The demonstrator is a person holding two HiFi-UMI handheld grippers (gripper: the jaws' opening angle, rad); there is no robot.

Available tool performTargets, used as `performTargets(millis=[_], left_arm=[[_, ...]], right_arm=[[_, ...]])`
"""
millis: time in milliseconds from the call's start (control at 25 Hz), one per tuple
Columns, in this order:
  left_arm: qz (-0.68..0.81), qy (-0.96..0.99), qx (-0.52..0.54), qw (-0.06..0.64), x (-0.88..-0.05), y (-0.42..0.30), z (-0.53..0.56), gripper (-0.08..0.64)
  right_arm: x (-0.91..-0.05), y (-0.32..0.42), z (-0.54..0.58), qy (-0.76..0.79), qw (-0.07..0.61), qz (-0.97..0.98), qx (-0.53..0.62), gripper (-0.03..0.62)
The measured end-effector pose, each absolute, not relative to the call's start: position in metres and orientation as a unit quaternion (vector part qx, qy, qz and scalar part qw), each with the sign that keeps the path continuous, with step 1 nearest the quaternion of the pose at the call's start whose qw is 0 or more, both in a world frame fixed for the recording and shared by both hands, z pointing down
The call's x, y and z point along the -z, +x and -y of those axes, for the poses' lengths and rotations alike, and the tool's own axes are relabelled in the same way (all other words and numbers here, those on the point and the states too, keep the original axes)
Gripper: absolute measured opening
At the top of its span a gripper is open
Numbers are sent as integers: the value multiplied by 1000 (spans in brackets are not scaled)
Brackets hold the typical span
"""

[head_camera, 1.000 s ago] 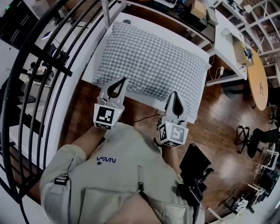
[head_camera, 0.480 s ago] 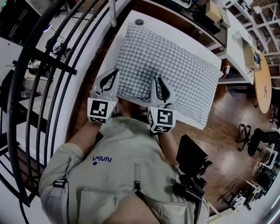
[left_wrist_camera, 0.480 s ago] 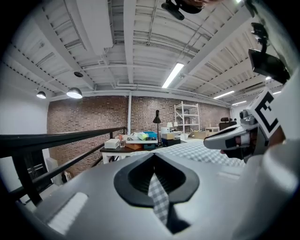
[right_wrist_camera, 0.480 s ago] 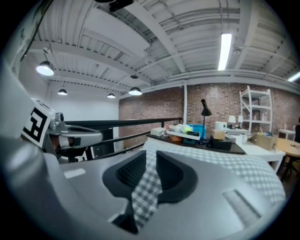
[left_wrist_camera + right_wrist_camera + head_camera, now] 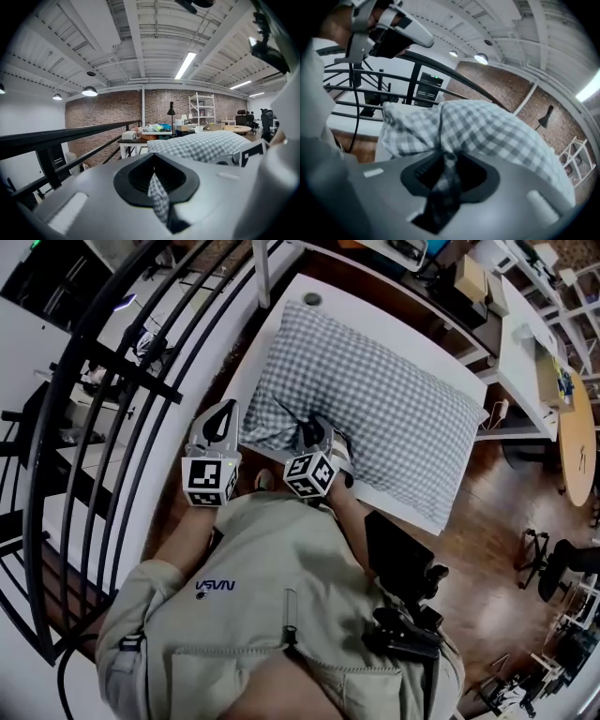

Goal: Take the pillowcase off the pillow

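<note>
Checked cloth of the pillowcase [image 5: 375, 409] is all that shows of the bundle; the pillow is inside it, hidden. It lies on the white table [image 5: 375, 306], its long axis running in the head view from the near left corner away to the far right. Both claws are at that near left end, just beside each other, with the whole length of the pillow ahead of them and to the right. The left claw [image 5: 225, 413] is at the outer corner, pressed together on a thin strip of the check. The right claw [image 5: 314, 432] is a little further in, on top of the end. Its jaws have just been opening and now stand spread, with a bunched fold of the check lying between them but not squeezed. The right claw probably has to close on that fold next. Any pull would likely then run back along the long axis, away from the far end. Which end of the case is open I cannot tell.
</note>
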State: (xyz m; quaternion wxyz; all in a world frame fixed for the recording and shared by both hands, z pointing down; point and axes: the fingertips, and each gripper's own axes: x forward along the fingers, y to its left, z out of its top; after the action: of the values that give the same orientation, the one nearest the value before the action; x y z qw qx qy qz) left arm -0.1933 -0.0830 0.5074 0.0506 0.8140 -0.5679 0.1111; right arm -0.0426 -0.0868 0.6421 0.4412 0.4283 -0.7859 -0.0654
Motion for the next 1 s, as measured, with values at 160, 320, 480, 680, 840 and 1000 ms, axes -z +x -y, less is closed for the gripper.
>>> performTargets(millis=[160, 320, 480, 680, 840, 1000], left_arm=[[557, 818, -125, 79, -530, -184, 83, 6], [525, 831, -135, 124, -561, -165, 89, 6], [480, 849, -149, 163, -592, -146, 89, 6], [433, 871, -143, 183, -601, -114, 84, 122], [402, 883, -162, 181, -609, -94, 76, 146], [409, 874, -173, 197, -620, -102, 74, 144]], right_arm=[[-609, -21, 94, 457, 402, 792, 41, 20], [-585, 6, 94, 492, 379, 783, 23, 17], [-586, 40, 97, 532, 385, 754, 2, 17], [-587, 63, 94, 541, 380, 748, -53, 31], [-569, 34, 79, 506, 368, 779, -47, 117], [-537, -36, 63, 410, 352, 841, 30, 140]])
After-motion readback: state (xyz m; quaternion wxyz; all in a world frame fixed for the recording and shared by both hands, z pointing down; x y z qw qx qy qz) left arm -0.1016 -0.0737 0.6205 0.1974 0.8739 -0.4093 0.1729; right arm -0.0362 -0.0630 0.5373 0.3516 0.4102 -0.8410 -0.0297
